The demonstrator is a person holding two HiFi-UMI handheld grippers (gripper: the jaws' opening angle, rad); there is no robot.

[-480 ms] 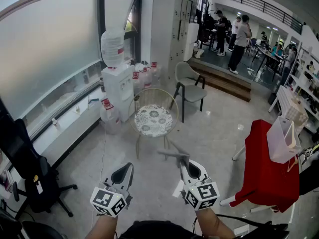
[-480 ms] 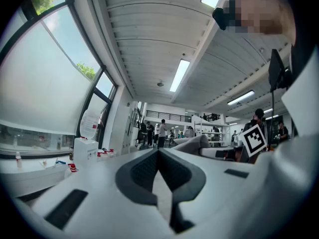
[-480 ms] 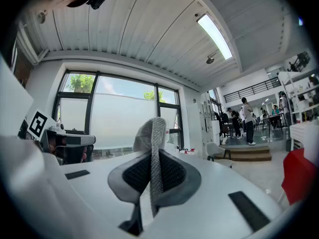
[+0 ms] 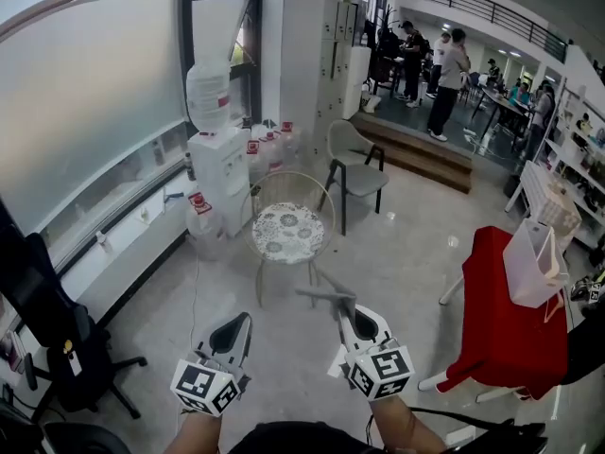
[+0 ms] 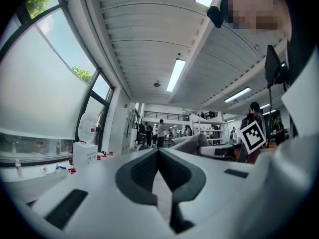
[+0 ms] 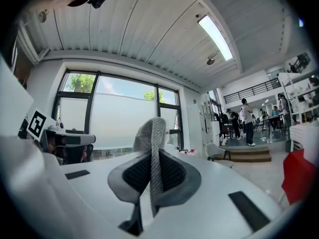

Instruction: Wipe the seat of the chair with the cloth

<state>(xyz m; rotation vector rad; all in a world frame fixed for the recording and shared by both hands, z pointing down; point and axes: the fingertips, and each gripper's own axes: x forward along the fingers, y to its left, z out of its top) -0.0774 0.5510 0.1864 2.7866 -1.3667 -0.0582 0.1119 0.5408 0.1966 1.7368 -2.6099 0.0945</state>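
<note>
**Step in hand: carrying the cloth to the chair (judged).**

- The right gripper (image 4: 344, 312) had its fingers pinched on a grey knitted cloth (image 4: 323, 295). In the right gripper view the cloth (image 6: 152, 148) stood as a folded edge between the pads, and most of it stuck out beyond the tips.
- The left gripper (image 4: 238, 327) had its fingers pressed together, with nothing between them in the left gripper view.
- The chair (image 4: 288, 218), wire-framed with a round patterned seat (image 4: 286, 232), stood well apart from both grippers, across bare floor (image 4: 397, 253). No wiping contact had begun.

**Recommended execution.**

1. The pinch should be held firm, since only a narrow fold sits between the pads.
2. The approach should come from the open front of the seat, clear of the curved wire back.
3. The free part of the cloth should be laid flat on the seat, so that fabric rather than the jaw tips makes contact.
4. The left gripper could probably steady the frame, as the chair looks light.
</note>
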